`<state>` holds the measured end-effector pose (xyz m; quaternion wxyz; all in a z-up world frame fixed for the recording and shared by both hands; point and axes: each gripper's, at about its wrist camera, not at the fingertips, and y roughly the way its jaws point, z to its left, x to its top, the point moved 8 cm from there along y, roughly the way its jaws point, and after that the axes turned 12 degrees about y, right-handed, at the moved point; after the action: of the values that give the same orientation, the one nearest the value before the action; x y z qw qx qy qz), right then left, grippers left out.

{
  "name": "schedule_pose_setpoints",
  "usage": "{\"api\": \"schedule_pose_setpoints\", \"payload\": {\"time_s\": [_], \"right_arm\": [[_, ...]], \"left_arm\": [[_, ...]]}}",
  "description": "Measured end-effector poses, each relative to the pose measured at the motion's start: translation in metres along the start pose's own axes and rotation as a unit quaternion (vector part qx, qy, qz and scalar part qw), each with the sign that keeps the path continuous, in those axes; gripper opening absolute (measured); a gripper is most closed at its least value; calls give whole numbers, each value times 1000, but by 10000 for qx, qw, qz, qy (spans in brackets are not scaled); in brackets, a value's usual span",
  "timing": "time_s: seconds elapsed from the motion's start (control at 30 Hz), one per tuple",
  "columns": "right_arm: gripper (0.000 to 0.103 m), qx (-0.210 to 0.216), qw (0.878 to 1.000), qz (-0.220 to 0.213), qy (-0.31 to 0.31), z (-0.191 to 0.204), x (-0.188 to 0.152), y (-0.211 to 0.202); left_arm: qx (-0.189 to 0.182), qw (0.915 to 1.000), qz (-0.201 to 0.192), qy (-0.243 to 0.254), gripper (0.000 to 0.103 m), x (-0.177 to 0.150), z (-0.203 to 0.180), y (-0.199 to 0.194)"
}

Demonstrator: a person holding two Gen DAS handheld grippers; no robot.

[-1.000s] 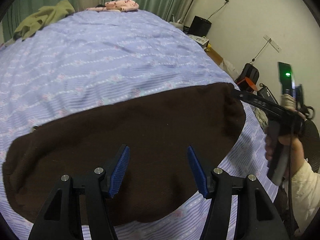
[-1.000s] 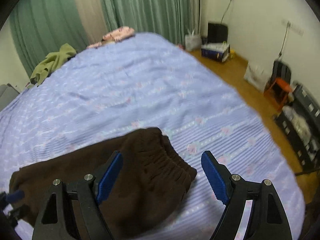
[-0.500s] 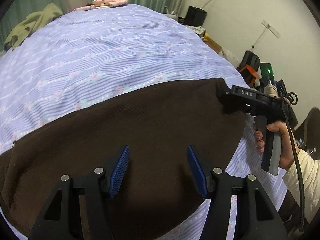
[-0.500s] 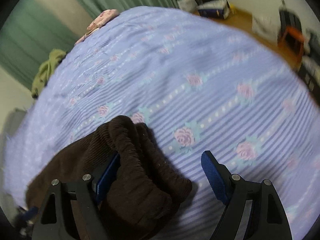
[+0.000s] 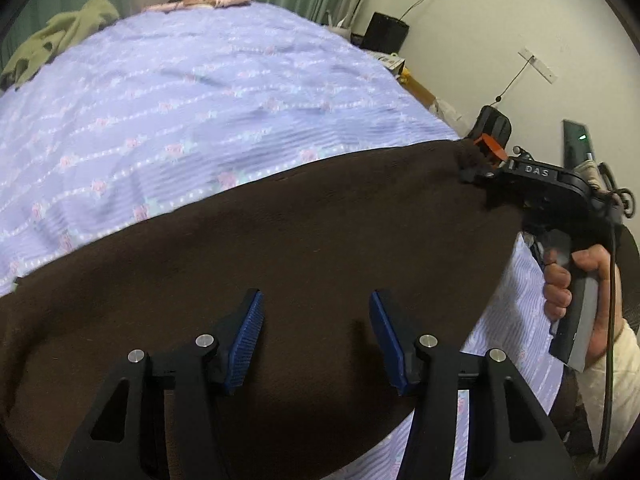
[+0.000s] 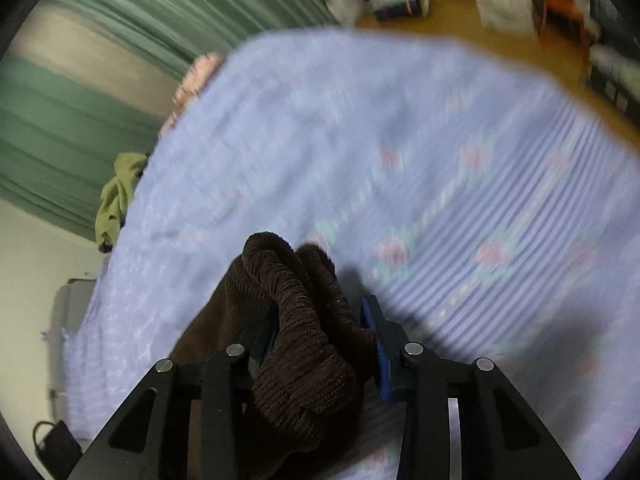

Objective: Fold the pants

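The right tool point(image 6: 320, 344) is closing on the bunched waistband of the brown pants point(image 5: 280, 248) to lift that end for a fold, while the left tool point(image 5: 316, 336), closing slightly but empty, hovers over the cloth spread on the bed point(image 5: 200, 100).

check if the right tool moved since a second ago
Yes. The right tool dropped onto the pants, closing on the waistband; the bedspread looms nearer.

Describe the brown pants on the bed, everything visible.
The brown pants are dark, ribbed knit, lying mostly flat across the lilac floral bedspread. Their gathered elastic waistband is bunched between the right gripper pads as its jaws close. The left gripper hovers above the middle, jaws apart, closing slightly.
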<state>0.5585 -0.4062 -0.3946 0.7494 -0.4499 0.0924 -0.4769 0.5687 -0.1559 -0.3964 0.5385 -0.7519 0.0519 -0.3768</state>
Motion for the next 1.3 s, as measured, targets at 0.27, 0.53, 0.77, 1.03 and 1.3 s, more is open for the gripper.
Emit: {"api": "schedule_pose_setpoints", "payload": {"time_s": [0.27,0.53,0.77,1.03,1.3], "right_arm": [[38,-940,9948,12,-385,-15,-1,19],[39,-806,9868,-704,-1216,66,-13,-59],[39,-821,9810,-863,-1530,88,-35,-93],[39,-754,9757,-914,-1843,134,-59,-120],[40,-601,9499,-1116,-2857,241,-126,-118]], "left_arm": [[85,9996,205,200,53,-10,2,10],[38,9997,204,-85,5,-26,23,3],[-327,9968,722,-94,4,-30,27,36],[-35,9976,23,-698,6,-9,58,-78],[867,9902,-502,-974,15,-59,112,-196]]}}
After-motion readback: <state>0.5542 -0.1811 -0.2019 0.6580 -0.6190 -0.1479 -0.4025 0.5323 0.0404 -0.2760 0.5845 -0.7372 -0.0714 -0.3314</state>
